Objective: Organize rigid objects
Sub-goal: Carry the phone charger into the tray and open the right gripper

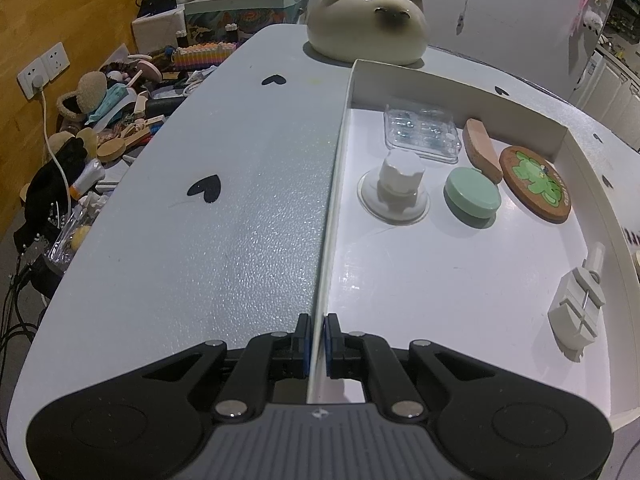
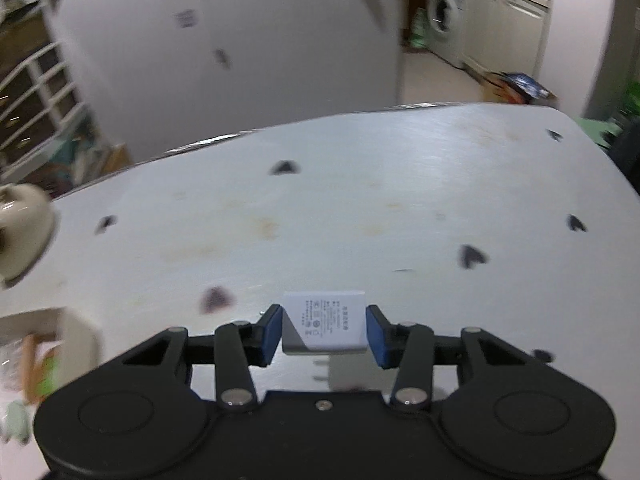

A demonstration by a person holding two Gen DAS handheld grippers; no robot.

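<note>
Charger (image 2: 324,322) sits clamped in your right gripper (image 2: 325,330) above the worktop (image 2: 360,200); left gripper (image 1: 316,344) pinches the box wall (image 1: 328,220).

Left gripper (image 1: 316,344) jaws clamped, right gripper (image 2: 325,334) gripping.

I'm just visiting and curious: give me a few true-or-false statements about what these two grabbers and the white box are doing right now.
1. The left gripper is clamped on the wall of the white box. True.
2. The right gripper holds nothing. False: a white charger sits between its pads.
3. The green round tin lies inside the box. True.
4. The cat-shaped ceramic stands inside the box. False: it stands on the table, behind the box.
</note>
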